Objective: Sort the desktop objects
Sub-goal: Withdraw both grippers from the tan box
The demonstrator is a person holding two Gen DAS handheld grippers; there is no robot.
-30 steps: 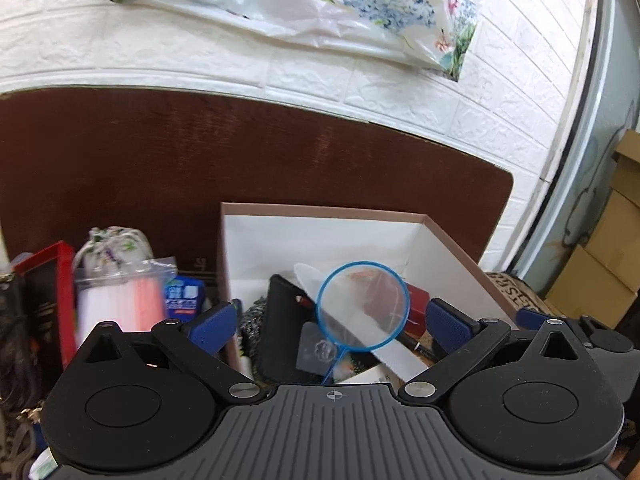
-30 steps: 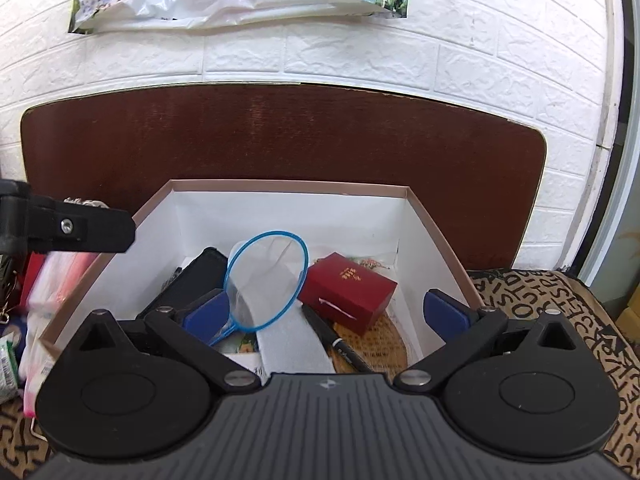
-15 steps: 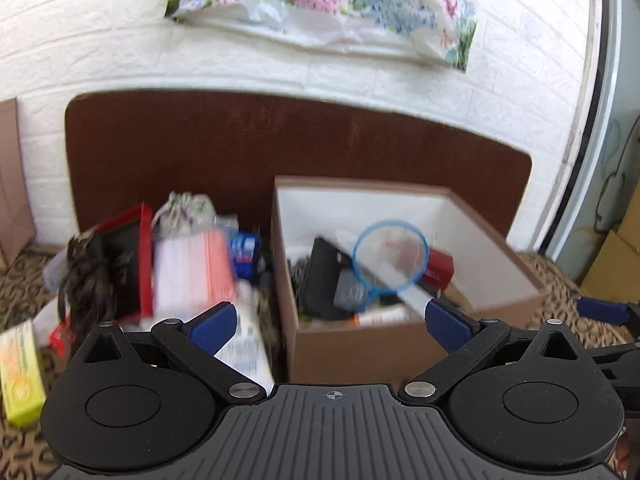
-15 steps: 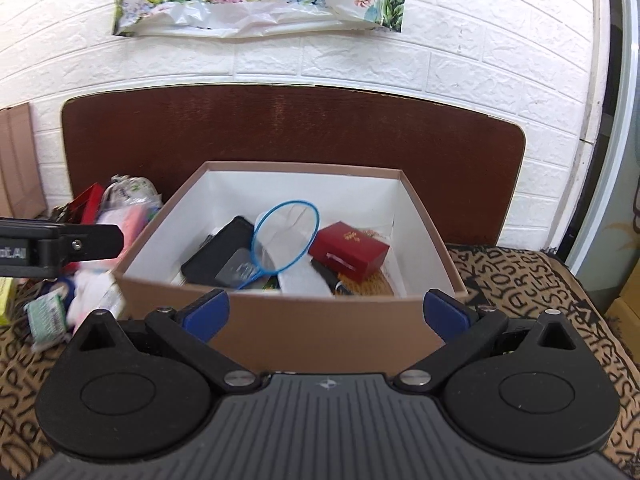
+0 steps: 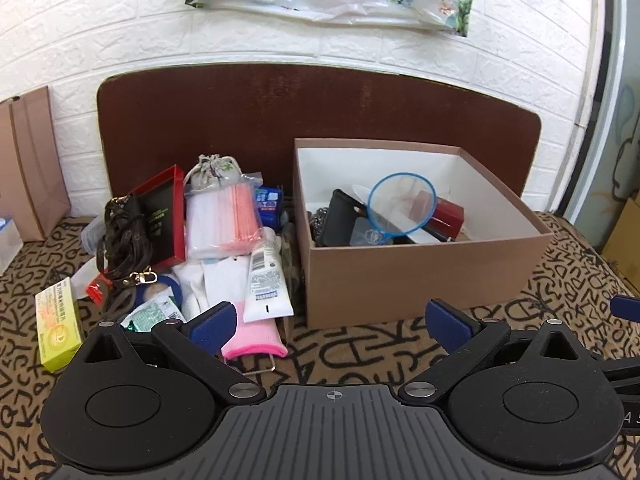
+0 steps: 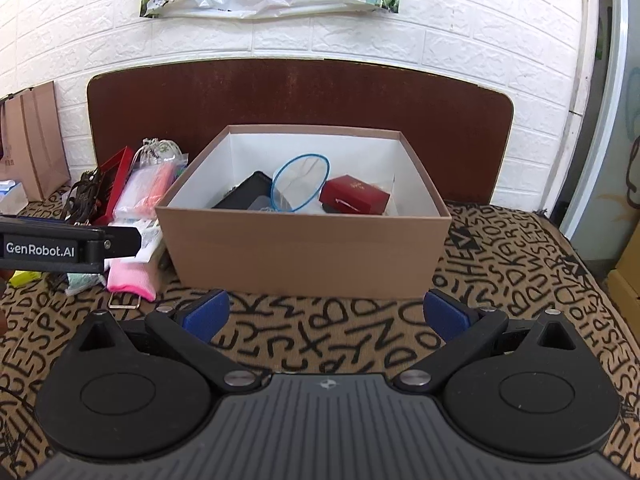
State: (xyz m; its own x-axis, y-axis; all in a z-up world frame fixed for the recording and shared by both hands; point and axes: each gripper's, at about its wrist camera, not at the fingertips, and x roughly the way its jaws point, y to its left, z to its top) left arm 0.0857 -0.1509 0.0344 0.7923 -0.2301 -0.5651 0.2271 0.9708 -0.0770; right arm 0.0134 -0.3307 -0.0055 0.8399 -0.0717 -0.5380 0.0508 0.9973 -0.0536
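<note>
Both tools wide, holding nothing. Left tool (image 5: 328, 322) faces the pile (image 5: 224, 240) ahead-left; box (image 5: 420, 268) sits ahead-right, partly filled. Likely next pick: the white tube (image 5: 266, 280) on top. Approach low, pinch across its width, avoid snagging the strap (image 5: 124, 236).

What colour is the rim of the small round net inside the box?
Blue rim, with pale see-through mesh; clearest in the left wrist view.
</note>
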